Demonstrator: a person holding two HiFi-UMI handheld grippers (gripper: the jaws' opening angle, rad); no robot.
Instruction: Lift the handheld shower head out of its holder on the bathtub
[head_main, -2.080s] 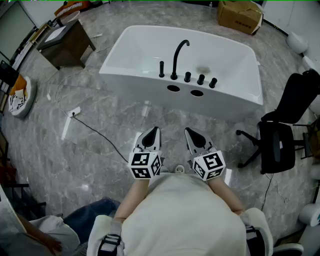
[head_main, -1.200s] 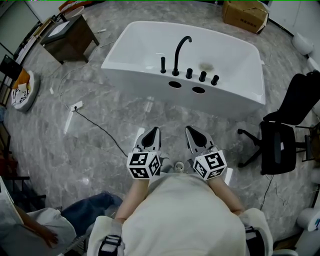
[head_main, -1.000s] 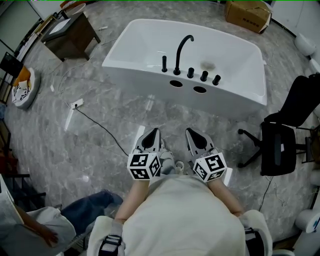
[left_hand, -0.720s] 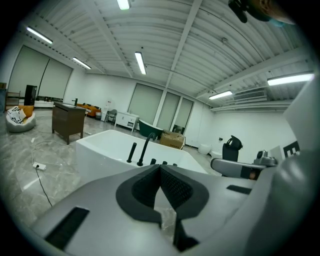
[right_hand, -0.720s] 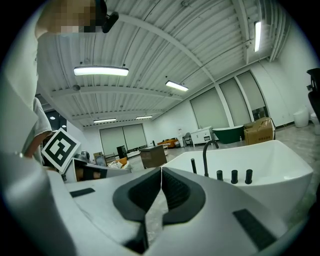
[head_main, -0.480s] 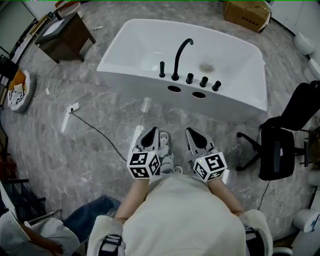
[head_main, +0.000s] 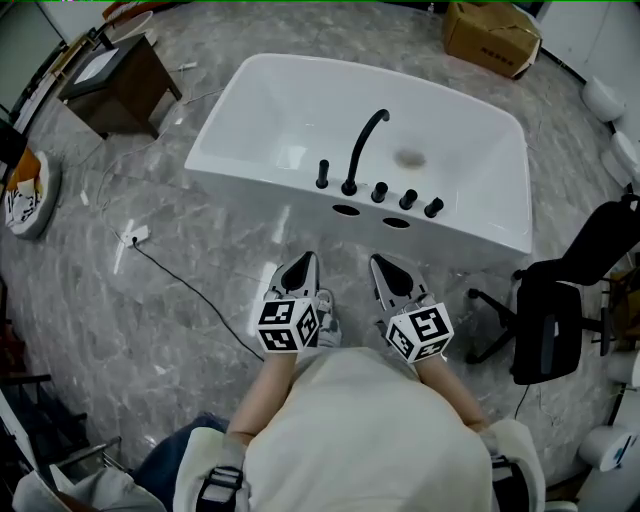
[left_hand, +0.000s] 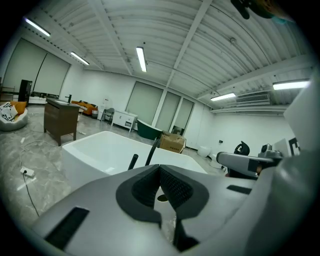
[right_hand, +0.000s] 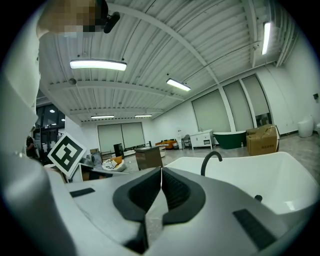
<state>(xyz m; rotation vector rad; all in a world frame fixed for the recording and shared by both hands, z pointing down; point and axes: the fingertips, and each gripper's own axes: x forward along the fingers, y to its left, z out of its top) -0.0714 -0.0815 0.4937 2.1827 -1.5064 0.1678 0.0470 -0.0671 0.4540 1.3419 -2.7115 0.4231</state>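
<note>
Head view: the person is standing on the marble floor (head_main: 200, 300) a little short of the bathtub (head_main: 470, 228). The shower head (head_main: 322, 170) is the black upright stick on the tub's near rim, just left of the curved faucet (head_main: 362, 148). As far as I can tell it's sitting in its holder (head_main: 321, 186). Three round knobs (head_main: 407, 199) are lining up to the right of the faucet. The left hand-held gripper (head_main: 306, 259) and right hand-held gripper (head_main: 378, 262) are both pointing at the tub, well apart from it and carrying nothing.

Left gripper view: the pads (left_hand: 172, 186) are pressing flat against each other with nothing between them, so this one is fully closed and empty. The shower head (left_hand: 133, 161) is poking up just past the jaw tips, with the tub rim (left_hand: 90, 145) behind it.

Right gripper view: same story, jaws closed tight on nothing. It's looking more at the faucet (right_hand: 212, 161) and the far end of the tub (right_hand: 285, 167). I'm not spotting the shower head here.

So I'm calling this the approach step, with the grab not yet started. The next move is calling for closing the gap and opening one set of jaws. I'd guess the left, since it's on the shower head's side. Then it's clamping around the stick and pulling straight up, so it isn't binding in the holder.
</note>
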